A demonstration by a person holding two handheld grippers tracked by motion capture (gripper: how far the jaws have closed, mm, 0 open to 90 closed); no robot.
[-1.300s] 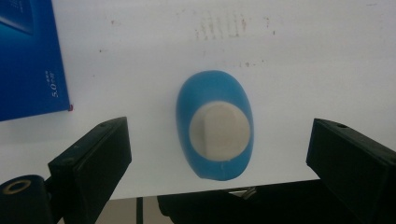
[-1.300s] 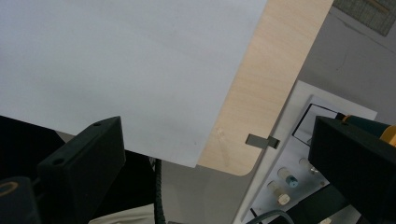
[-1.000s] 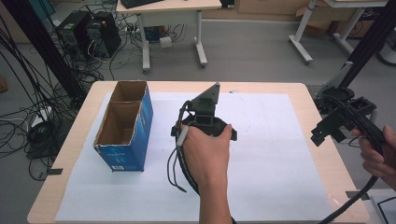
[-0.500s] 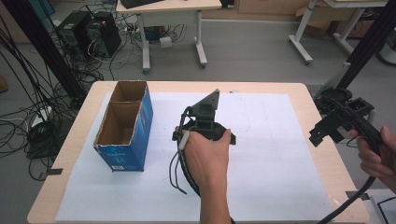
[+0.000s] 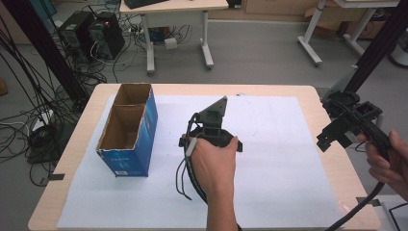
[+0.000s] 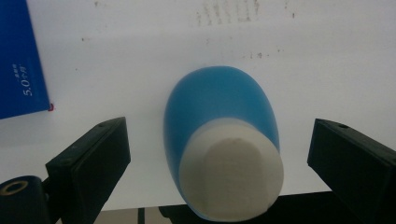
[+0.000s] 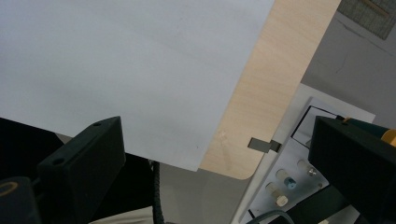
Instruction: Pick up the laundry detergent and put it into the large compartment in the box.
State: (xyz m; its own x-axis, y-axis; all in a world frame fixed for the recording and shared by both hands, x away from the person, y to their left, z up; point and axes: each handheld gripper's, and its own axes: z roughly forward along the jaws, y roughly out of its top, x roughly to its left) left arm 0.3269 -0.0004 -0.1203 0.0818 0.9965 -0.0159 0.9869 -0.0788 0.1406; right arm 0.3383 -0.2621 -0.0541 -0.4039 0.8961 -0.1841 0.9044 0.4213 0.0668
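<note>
A blue bottle [image 6: 219,102] with a white cap [image 6: 231,175] lies on the white paper, cap end towards the camera, in the left gripper view. My left gripper [image 6: 219,128] stands open around it, one jaw on either side, neither touching. From the high view a hand holds that left gripper [image 5: 211,137] over the table's middle, covering the bottle. My right gripper [image 5: 334,137] hangs open and empty at the table's right edge. Between the right gripper's [image 7: 215,126] wide jaws I see only paper and a table corner.
An open blue cardboard box [image 5: 129,161] with two empty compartments stands on the left; its side [image 6: 21,60] is near the bottle. White paper [image 5: 284,159] covers most of the wooden table [image 5: 308,96]. A card with small vials [image 7: 285,182] lies beyond the table corner.
The right gripper has drifted slightly down and towards the person. The left gripper has barely shifted, sinking a little over the same spot.
</note>
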